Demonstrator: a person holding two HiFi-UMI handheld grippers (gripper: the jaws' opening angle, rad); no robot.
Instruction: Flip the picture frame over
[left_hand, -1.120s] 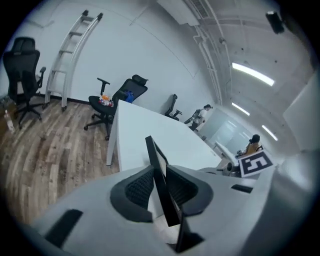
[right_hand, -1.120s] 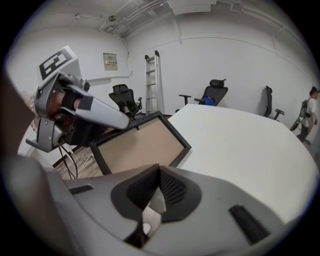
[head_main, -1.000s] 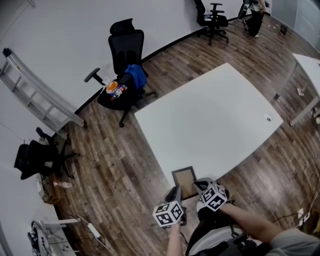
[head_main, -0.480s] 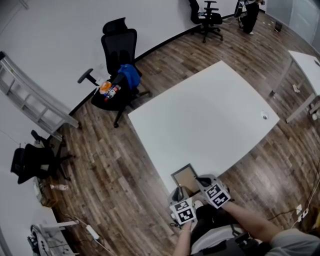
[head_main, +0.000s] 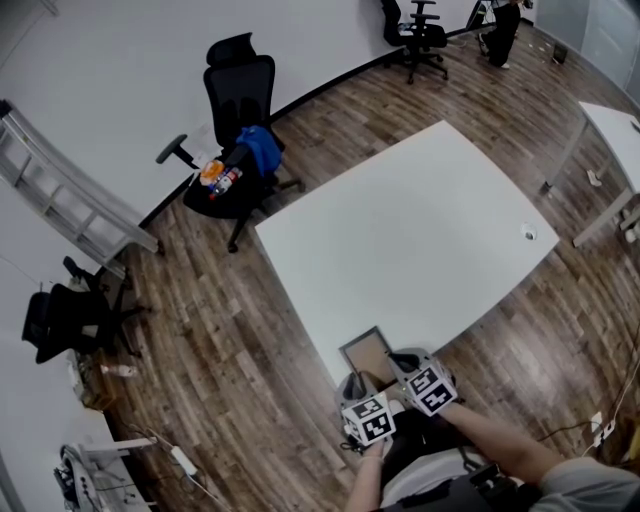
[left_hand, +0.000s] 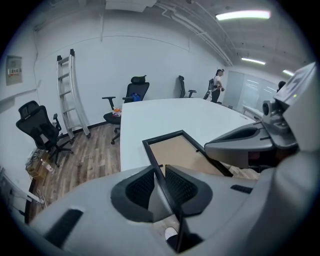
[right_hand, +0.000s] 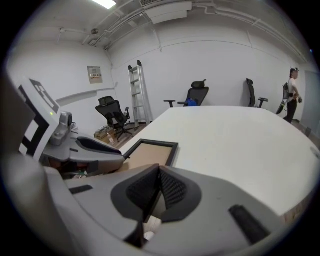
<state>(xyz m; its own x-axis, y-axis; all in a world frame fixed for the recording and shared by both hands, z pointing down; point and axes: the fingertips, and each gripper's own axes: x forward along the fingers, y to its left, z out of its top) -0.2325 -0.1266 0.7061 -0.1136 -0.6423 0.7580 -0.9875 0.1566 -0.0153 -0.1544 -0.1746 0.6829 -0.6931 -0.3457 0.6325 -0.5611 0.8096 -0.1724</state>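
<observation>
- No text, number or brand name can be read in any view.
- Wall notice (right_hand: 94, 75): a small framed panel beside the ladder (right_hand: 137, 92). It carries print, but the print is too small to make out.
- Marker cubes (head_main: 369, 419): black-and-white square patterns only, with no letters or figures.
- Packets (head_main: 218, 178) on the office chair (head_main: 240, 110): coloured wrappers, with labels too small and blurred to read.
- Picture frame (left_hand: 175, 150): brown backing faces up, and no label or stamp can be made out on it.
</observation>
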